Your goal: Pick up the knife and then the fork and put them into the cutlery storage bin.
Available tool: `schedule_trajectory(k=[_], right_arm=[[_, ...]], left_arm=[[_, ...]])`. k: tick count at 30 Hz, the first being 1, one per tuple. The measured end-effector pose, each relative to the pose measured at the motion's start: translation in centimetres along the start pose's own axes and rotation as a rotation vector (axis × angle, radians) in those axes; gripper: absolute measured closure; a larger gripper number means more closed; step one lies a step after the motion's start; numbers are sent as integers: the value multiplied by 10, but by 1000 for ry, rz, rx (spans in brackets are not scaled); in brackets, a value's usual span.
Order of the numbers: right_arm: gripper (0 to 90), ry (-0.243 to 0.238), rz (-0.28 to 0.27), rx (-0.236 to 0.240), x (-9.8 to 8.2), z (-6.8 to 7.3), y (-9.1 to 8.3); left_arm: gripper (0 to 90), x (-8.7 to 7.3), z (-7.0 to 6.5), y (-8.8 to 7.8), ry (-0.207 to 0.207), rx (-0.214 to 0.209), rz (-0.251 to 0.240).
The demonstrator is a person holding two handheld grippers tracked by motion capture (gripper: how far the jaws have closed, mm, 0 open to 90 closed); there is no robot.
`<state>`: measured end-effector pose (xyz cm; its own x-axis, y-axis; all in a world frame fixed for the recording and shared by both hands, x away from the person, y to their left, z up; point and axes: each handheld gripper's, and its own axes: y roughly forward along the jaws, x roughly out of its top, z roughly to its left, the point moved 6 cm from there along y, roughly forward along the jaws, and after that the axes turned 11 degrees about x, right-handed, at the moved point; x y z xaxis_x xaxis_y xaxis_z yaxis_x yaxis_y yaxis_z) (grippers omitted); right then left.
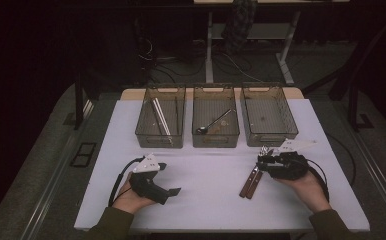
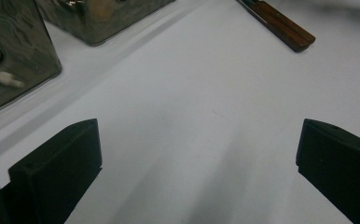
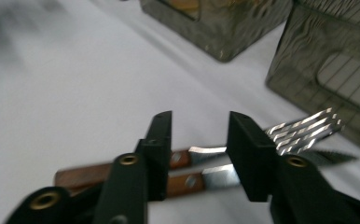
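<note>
Nearest the high camera, the person's left hand holds the left gripper (image 1: pixel 168 178) low over the white table (image 1: pixel 206 200), its jaws spread wide with only bare tabletop between them. Across the table, the right gripper (image 1: pixel 262 159) hovers over two pieces of wooden-handled cutlery lying side by side: a fork (image 3: pixel 304 128) and a knife (image 3: pixel 215 175) with a serrated blade. In the right gripper view its jaws stand partly closed around the necks of both pieces, where the steel meets the wood; whether the pads already press on the metal cannot be told, as a narrow gap seems to remain on each side. The brown handles (image 1: pixel 251 182) trail back toward the person, while the tines point toward the bins. Beyond, three smoky transparent bins sit in a row at the far edge of the table: the left bin (image 1: pixel 160 135) holds long pale sticks, the middle bin (image 1: pixel 216 136) holds a spoon (image 1: pixel 213 123), and the right bin (image 1: pixel 270 134) stands just beyond the right gripper.
</note>
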<state>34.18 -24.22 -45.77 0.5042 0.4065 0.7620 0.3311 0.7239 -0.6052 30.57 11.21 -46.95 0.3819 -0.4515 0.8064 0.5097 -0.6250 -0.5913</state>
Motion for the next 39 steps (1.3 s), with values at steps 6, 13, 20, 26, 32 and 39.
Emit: schedule_trajectory(k=[6,13,20,26,32,39], right_arm=[[897,-21,69,-15,11,-15,17],[898,-9,140,-36,9,-32,33],[898,-24,219,-54,5,-35,45],[899,-44,252,-72,2,-36,41],[900,-55,274,-82,0,-34,37],[900,-53,297,-86,-4,-32,32]], left_arm=[[0,0,0,2,7,-3,3],[0,-1,-1,2,12,-4,10],[0,-1,-2,3,14,-10,12],[0,-1,-2,3,16,-11,14],[0,-1,-3,3,18,-15,13],[0,-1,-3,3,16,-17,13]])
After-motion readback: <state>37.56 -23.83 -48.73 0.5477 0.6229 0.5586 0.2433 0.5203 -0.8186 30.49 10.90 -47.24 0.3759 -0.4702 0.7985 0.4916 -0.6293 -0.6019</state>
